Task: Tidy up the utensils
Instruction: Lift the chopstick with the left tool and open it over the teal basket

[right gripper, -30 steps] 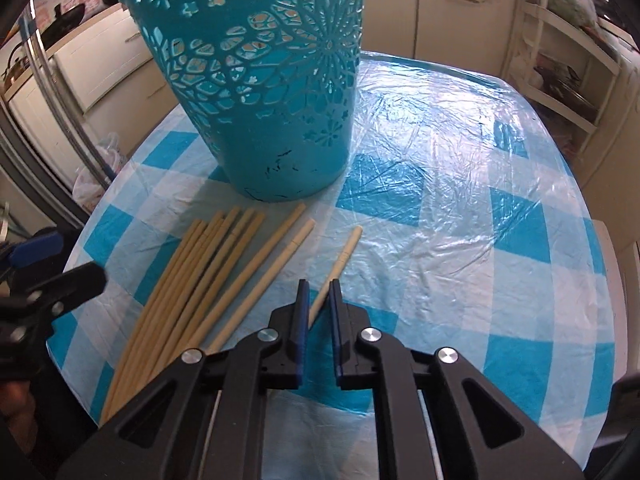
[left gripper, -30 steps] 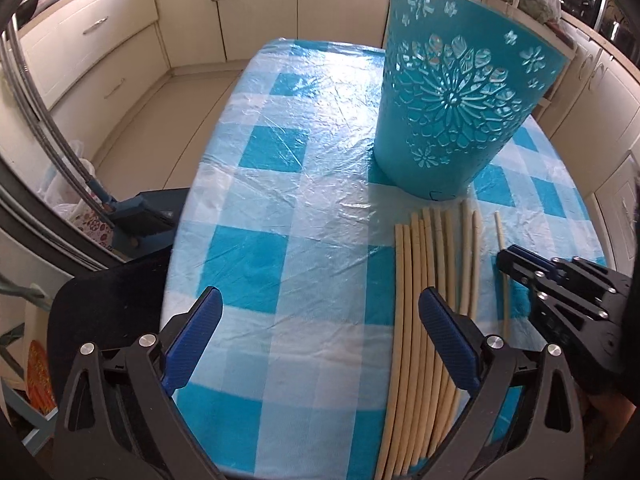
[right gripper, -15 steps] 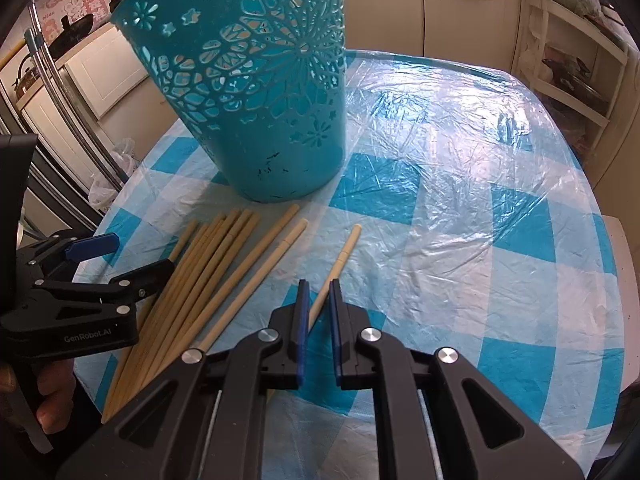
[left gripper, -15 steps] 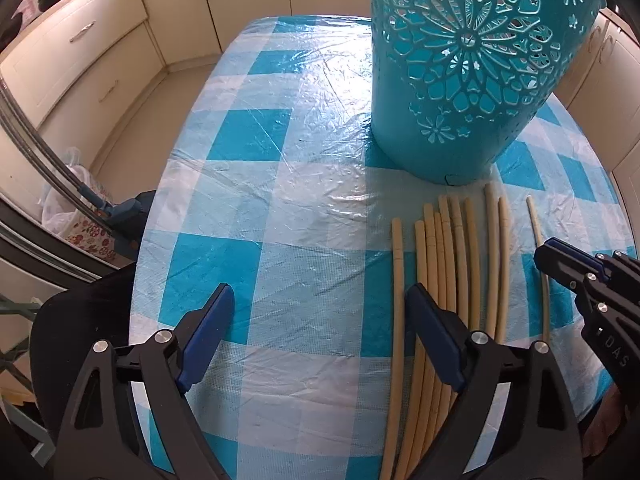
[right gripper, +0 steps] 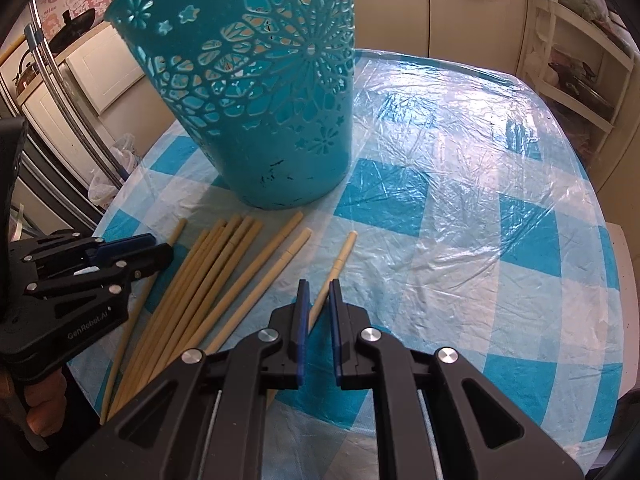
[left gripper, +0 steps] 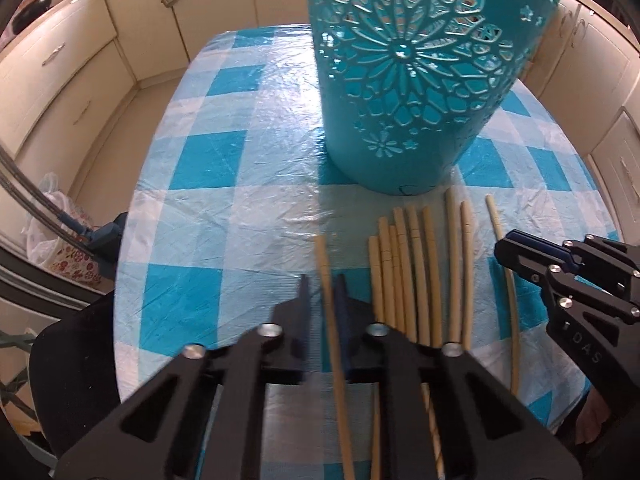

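Note:
A tall teal cut-out basket [left gripper: 412,80] stands on the blue-and-white checked tablecloth [left gripper: 224,208]; it also shows in the right wrist view [right gripper: 272,104]. Several pale chopsticks [left gripper: 408,276] lie side by side in front of it, seen also in the right wrist view [right gripper: 216,276]. My left gripper [left gripper: 322,288] has closed around the leftmost chopstick [left gripper: 322,256]; it shows from the side in the right wrist view [right gripper: 160,254]. My right gripper [right gripper: 318,294] is shut on the rightmost single chopstick [right gripper: 342,256]; it shows in the left wrist view [left gripper: 506,248].
Cream kitchen cabinets [left gripper: 60,80] surround the table. A dark chair [left gripper: 72,360] sits at the table's left edge. A white shelf rack [right gripper: 576,60] stands at the right. The tablecloth [right gripper: 480,208] stretches to the right of the basket.
My left gripper has moved right and closed from wide open onto the leftmost chopstick. The right gripper has stayed on its chopstick.

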{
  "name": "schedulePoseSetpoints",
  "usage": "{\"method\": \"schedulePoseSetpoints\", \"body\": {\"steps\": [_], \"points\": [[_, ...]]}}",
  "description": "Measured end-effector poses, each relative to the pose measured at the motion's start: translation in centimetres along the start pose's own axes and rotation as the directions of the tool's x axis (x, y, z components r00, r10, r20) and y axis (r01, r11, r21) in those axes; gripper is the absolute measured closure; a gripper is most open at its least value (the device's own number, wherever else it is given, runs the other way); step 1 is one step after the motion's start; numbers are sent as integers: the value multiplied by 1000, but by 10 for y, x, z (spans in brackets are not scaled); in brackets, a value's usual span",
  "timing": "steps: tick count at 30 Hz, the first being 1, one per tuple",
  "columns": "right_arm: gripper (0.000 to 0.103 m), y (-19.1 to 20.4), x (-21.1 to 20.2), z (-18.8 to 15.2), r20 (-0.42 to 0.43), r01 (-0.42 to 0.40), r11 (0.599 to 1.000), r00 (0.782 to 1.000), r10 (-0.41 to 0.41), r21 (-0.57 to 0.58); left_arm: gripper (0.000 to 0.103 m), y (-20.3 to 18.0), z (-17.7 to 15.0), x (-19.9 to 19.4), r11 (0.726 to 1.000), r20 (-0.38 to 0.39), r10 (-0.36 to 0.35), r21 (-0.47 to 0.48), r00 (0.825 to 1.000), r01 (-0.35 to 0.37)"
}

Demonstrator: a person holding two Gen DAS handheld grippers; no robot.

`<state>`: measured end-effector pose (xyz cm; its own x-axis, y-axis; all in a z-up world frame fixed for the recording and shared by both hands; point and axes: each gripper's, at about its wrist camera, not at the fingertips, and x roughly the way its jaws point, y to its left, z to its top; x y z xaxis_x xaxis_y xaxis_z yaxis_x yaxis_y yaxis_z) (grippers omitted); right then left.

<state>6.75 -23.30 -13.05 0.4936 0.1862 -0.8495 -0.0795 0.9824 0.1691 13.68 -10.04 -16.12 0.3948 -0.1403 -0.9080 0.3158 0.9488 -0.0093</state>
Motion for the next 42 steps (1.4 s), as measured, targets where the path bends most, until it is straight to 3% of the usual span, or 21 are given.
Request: {"method": "schedulePoseSetpoints", "body": {"steps": [3,7,13,16,22,25,26,29,31,37,40,42], "points": [[93,-3,1,0,0,-13,1000,1000,13,24,98,6,3,-3,999,-10,-39,-21,999,39],[93,-11,1,-1,13,-23,995,1000,22,93,98,24,9,-19,993,35,-85,-73,996,88],[93,1,3,-2,43,34,996,998,-38,86,98,55,12,-55,976,147,-141,-147,979,162],[94,2,4,-1,38,35,996,999,-39,82,98,62,13,-82,968,221,-157,-157,963,194],[95,-5,1,-4,49,13,995,999,-18,99,98,67,29,-147,956,392,-186,-139,901,258],[95,-8,-1,-5,55,8,995,998,-14,104,98,65,45,-180,950,486,-193,-123,852,286],[95,-8,-1,-6,56,7,995,998,-13,104,98,63,55,-192,949,529,-191,-117,827,294],[95,-10,-2,-7,64,-5,994,998,-2,109,98,50,78,-207,951,609,-172,-103,774,292],[95,-12,-3,-8,71,-15,993,997,7,114,98,38,97,-208,958,647,-145,-99,749,271],[95,-14,-4,-9,80,-28,993,997,19,119,98,24,146,-201,951,704,-103,-136,702,276],[94,-15,-4,-9,82,-34,992,996,24,124,98,19,159,-189,949,739,-92,-139,668,284],[94,-16,-4,-10,83,-40,991,996,29,128,98,14,167,-176,954,726,-72,-150,684,261]]}}
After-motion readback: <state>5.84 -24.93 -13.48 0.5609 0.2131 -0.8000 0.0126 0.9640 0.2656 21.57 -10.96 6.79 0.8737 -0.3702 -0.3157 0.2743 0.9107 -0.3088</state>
